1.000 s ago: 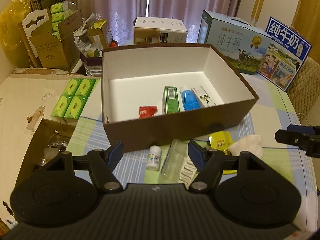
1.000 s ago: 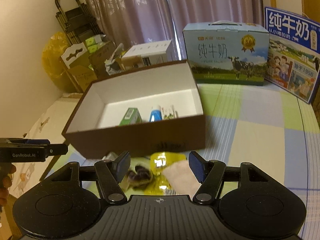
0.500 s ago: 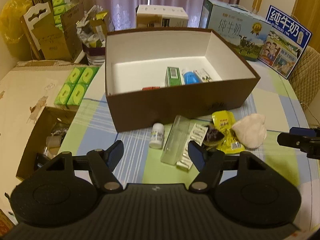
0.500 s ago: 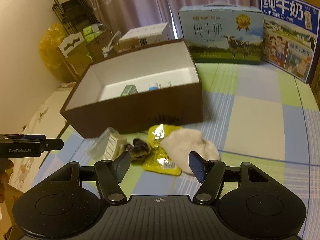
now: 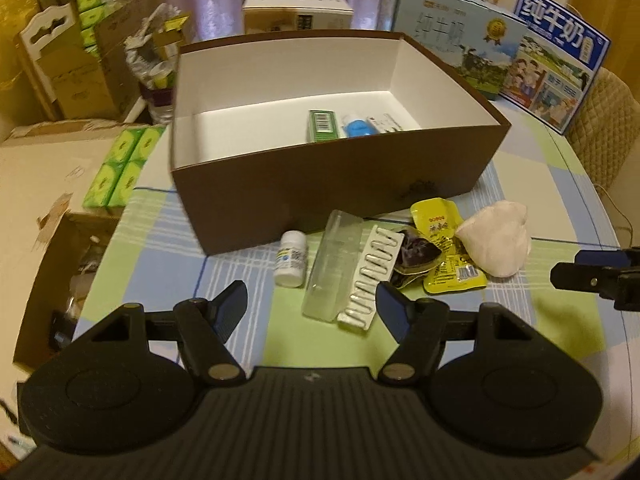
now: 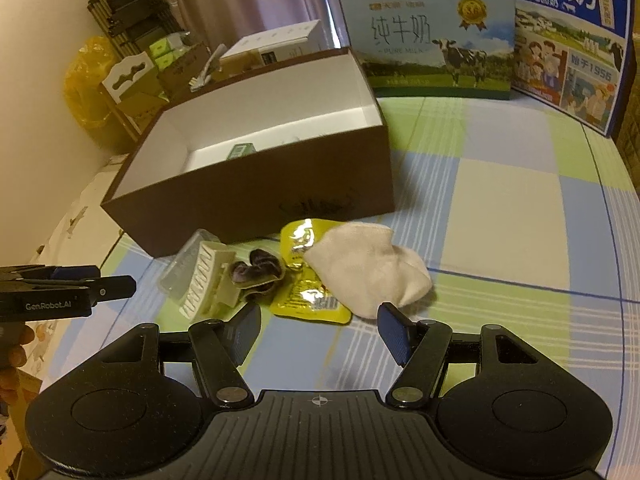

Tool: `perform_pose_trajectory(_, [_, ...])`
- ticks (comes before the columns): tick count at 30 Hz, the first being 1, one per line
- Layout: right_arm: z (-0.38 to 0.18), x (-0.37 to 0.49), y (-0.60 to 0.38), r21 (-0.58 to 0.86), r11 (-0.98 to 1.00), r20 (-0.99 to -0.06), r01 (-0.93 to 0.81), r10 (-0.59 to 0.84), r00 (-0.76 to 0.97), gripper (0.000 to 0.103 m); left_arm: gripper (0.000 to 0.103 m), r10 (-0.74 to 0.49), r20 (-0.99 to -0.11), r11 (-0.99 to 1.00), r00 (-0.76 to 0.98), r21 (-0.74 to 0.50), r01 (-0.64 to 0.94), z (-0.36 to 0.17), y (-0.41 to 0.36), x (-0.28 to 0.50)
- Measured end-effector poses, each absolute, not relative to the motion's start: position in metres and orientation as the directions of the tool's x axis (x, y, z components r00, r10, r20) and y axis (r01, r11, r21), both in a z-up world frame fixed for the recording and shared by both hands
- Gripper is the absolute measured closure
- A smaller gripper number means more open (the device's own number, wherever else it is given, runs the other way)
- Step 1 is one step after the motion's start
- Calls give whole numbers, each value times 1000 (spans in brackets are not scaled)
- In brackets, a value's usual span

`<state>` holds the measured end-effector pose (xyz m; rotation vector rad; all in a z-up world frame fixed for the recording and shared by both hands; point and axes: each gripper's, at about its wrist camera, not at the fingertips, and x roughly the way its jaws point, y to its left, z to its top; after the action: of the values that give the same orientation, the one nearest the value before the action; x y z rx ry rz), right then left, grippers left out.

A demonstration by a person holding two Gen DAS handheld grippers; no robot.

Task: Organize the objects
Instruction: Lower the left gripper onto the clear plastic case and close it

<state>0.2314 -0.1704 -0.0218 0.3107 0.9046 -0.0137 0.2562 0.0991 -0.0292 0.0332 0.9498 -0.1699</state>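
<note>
A brown box [image 5: 320, 196] with a white inside stands on the checked table and also shows in the right wrist view [image 6: 256, 196]. It holds a green carton [image 5: 323, 125], a blue-capped tube [image 5: 356, 126] and a white packet. In front of it lie a white pill bottle [image 5: 291, 258], a clear plastic case [image 5: 334, 268], a pill blister [image 5: 370, 276], a dark wrapper [image 5: 416, 250], a yellow packet [image 5: 444, 252] and a white sock [image 5: 498, 240]. My left gripper [image 5: 312, 304] is open and empty just short of the bottle and case. My right gripper [image 6: 320, 326] is open and empty before the yellow packet [image 6: 308, 276] and sock [image 6: 368, 268].
Two milk cartons [image 5: 452, 36] [image 5: 556, 60] stand behind the box. A white box [image 5: 296, 12] stands at the back. Green tissue packs [image 5: 124, 166] and open cardboard boxes [image 5: 60, 264] lie left of the table. A chair [image 5: 604, 120] is at the right.
Both grippers have pulled back and down from over the box, so the items in front of it come into full view. Both stay open and empty.
</note>
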Motion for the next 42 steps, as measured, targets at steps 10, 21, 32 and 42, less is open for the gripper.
perform_pose_trajectory(10, [-33,229,-184,257,945,-798,202,89,596,41,53,-125,-852,973,508,-6,231,-62,85,288])
perform_pose_trajectory(21, [-38,228,-193,256,936,-814,243,73,576,41,75,-146,-868,957,474,-4,288,-79,74,314])
perform_pose_trajectory(32, [-45,229,-194,261,933,-824,249,81,560,41,76,-143,-892,969,429,-38,245,-76,83,281])
perform_pose_trajectory(42, [-51,230,-187,271,935,-831,230,107,546,41,76,-153,-899,970,411,-56,238,-72,86,265])
